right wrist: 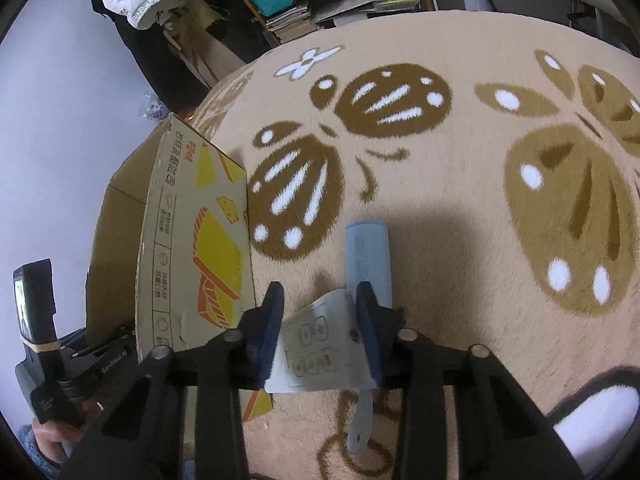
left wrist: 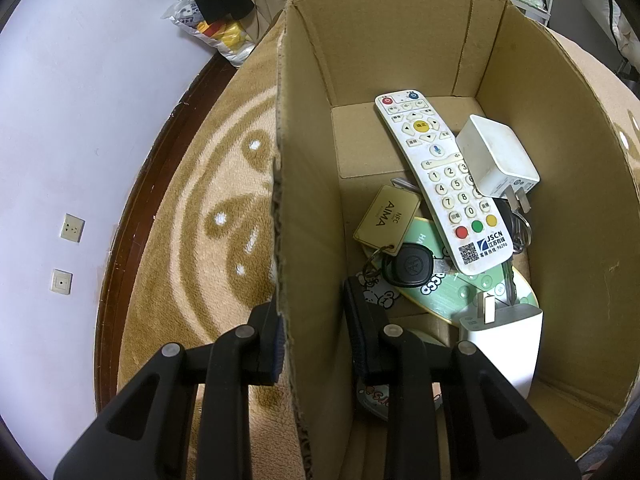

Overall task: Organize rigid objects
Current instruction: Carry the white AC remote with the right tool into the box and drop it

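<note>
The left gripper [left wrist: 316, 340] is clamped shut on the side wall of the cardboard box [left wrist: 400, 40], with one finger outside and one finger inside. The box stands on a fuzzy tan rug [left wrist: 208, 216] with brown and white shapes on it.

Inside the box lie a white remote control [left wrist: 442, 180] with coloured buttons, a white plug charger [left wrist: 496, 156] resting against the remote, a black car key [left wrist: 412, 266] on a ring with a tan tag [left wrist: 386, 216], a green round card [left wrist: 448, 288] under them, and another white charger [left wrist: 504, 340] near the front corner (its prongs point up).

The right gripper [right wrist: 320, 328] is over the rug, just beside the box's printed side [right wrist: 200, 240]. Its jaws are partly open. Between them sits a small white remote [right wrist: 316, 352] with faint buttons, and both pads look like they touch its edges, but I cannot tell if they squeeze it. A pale blue tube-shaped thing [right wrist: 368, 256] lies on the rug, and the right finger covers its near end. A blue strap [right wrist: 362, 424] hangs below the remote.

In the right wrist view, a hand [right wrist: 48, 436] holds the left gripper's handle at the lower left.
</note>
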The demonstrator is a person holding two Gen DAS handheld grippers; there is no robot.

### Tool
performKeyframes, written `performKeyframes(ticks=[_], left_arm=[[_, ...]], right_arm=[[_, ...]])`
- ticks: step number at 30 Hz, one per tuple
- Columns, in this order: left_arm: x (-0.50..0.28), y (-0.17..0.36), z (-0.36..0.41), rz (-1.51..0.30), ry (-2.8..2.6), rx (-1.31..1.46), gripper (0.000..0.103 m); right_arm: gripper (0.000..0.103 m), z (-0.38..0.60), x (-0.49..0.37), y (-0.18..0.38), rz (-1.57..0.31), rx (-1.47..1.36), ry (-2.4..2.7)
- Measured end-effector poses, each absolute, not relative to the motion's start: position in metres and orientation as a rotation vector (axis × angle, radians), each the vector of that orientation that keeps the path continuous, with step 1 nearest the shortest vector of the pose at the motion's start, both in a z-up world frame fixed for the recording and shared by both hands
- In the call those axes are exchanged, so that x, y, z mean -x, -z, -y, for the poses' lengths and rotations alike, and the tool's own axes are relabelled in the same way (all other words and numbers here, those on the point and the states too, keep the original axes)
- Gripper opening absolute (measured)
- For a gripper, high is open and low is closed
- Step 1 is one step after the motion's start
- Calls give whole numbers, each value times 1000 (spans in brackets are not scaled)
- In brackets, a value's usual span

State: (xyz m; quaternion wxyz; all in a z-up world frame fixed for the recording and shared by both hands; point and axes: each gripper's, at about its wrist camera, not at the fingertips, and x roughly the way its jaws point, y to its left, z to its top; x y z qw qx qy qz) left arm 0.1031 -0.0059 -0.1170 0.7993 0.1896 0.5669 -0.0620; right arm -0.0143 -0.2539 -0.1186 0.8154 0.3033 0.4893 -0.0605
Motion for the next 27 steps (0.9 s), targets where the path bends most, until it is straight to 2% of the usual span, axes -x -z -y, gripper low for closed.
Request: performKeyframes(ticks=[3,8,27], left_arm=[[-103,117,6,-1215,133,-410,26],[-103,117,7,-1215,132,-410,27],[-102,118,7,-1216,133,-409,27]], right_arm=[[20,257,15,118,-1034,-650,133],[16,254,16,111,-1001,-630,124],[14,233,17,32,-713,-420,174]])
